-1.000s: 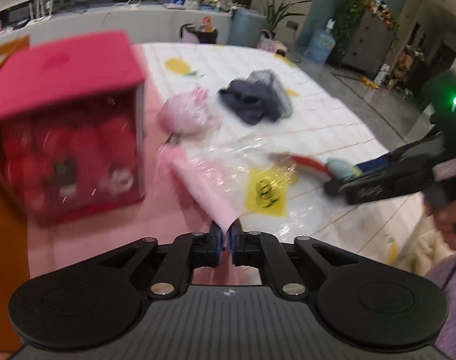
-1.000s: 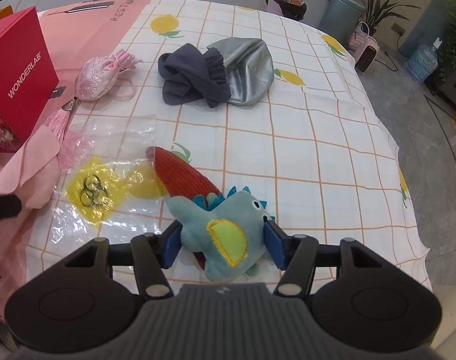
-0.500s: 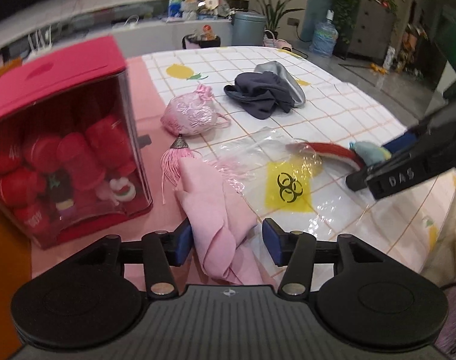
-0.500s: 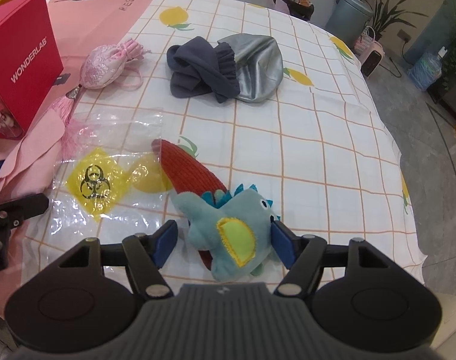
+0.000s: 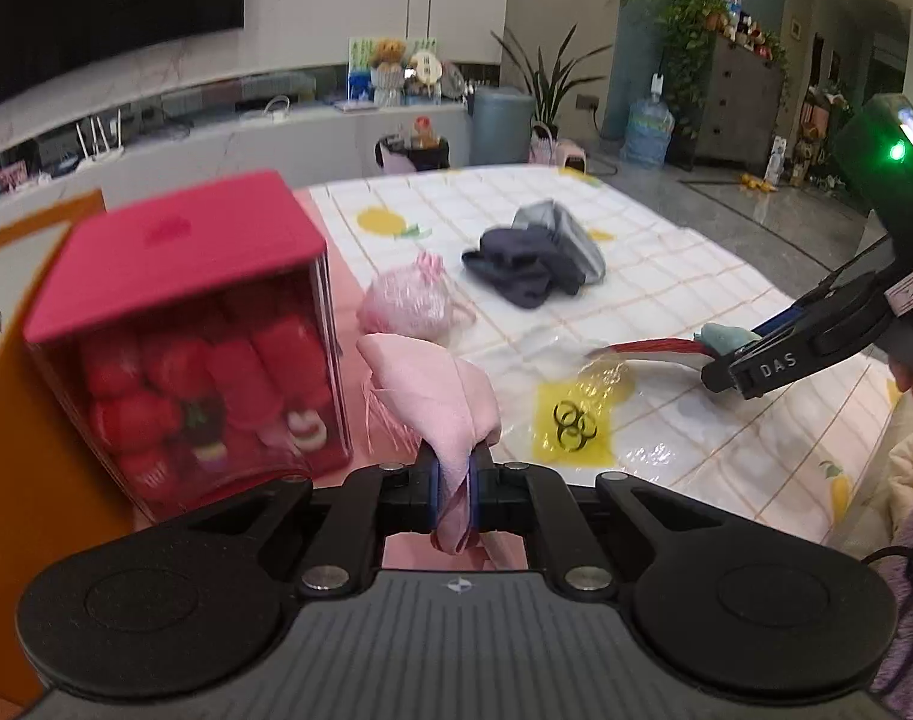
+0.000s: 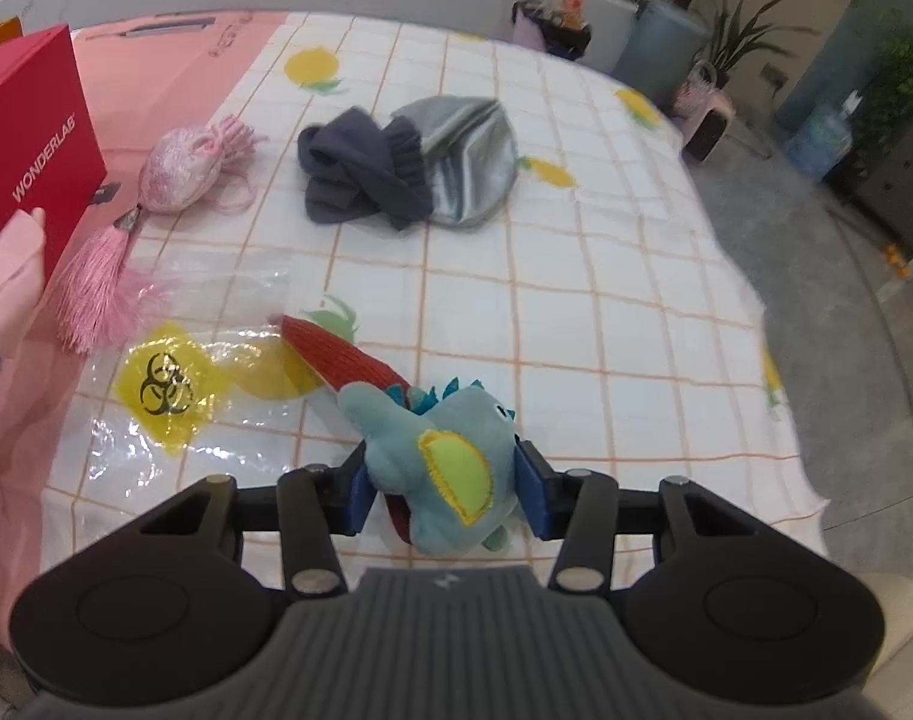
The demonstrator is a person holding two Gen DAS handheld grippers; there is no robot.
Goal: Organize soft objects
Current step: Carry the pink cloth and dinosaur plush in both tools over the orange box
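Tongs point(image 5: 454, 483) apparently pinching pink cloth point(image 5: 438, 387)

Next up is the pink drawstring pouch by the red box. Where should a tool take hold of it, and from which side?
Judging from the right wrist view, grip the pink drawstring pouch at its gathered, ruffled neck, coming from above on the side away from the red box. The neck is its narrowest part and faces the open cloth; the bulging body looks too wide and slippery. Mind the loose cord and the pink tassel trailing from it.
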